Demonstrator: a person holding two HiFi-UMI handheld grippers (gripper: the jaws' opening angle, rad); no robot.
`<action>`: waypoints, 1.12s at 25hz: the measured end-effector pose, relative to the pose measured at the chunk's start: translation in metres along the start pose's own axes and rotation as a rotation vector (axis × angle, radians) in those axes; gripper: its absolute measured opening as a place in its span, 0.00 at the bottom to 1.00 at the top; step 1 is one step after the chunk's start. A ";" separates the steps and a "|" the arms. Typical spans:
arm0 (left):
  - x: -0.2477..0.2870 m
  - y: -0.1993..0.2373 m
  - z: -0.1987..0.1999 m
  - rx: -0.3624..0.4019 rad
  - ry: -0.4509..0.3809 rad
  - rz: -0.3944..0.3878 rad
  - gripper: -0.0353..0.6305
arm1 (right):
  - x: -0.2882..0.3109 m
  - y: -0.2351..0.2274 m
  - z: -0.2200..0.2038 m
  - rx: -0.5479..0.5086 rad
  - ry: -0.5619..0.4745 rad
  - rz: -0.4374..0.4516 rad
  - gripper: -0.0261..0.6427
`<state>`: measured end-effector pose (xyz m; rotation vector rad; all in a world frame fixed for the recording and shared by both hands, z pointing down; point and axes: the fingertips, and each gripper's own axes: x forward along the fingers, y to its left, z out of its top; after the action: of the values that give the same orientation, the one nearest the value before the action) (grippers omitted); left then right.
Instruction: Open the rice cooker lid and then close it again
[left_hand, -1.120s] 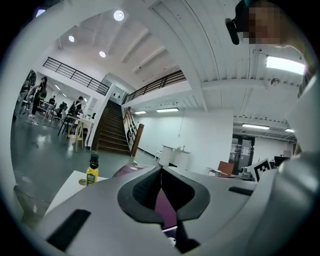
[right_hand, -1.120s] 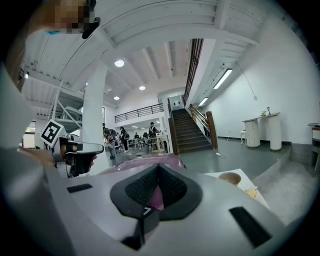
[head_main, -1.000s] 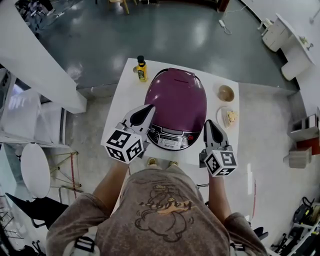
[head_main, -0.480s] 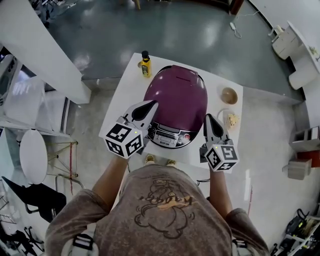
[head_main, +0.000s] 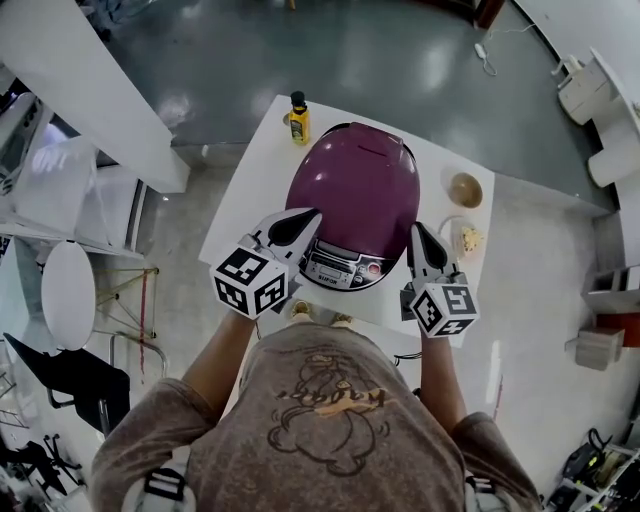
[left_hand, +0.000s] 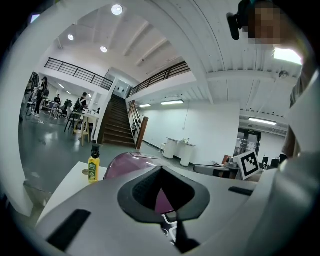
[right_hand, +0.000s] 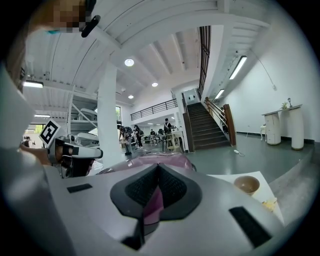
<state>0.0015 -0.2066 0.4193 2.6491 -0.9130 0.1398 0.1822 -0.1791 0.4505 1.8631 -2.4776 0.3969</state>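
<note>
Lid (head_main: 365, 170) down on cooker (head_main: 340, 268), mid-surface (head_main: 245, 195). The left hand-held gripper (head_main: 306, 216), jaws together, empty, has edged in to cooker's 8 o'clock; right hand-held gripper (head_main: 418, 233), also closed, empty, at 4 o'clock. Approach under way; opening not begun.

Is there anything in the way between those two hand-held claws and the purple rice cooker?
Nothing visible. The left gripper and right gripper, both shut, are close by the rice cooker's front corners. The yellow bottle stands behind the cooker, and the bowl and plate lie off to its right, outside the right gripper.
</note>
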 end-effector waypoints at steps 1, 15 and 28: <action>0.000 -0.001 -0.002 0.002 0.007 0.000 0.09 | 0.001 0.000 0.000 0.001 -0.001 0.002 0.04; 0.002 -0.019 -0.042 0.019 0.163 -0.048 0.09 | 0.005 -0.003 -0.004 0.002 0.011 0.027 0.04; 0.001 -0.016 -0.060 0.058 0.281 -0.007 0.09 | 0.014 0.001 -0.004 0.003 0.013 0.054 0.04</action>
<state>0.0131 -0.1744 0.4712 2.5965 -0.8160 0.5288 0.1769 -0.1916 0.4570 1.7922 -2.5239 0.4130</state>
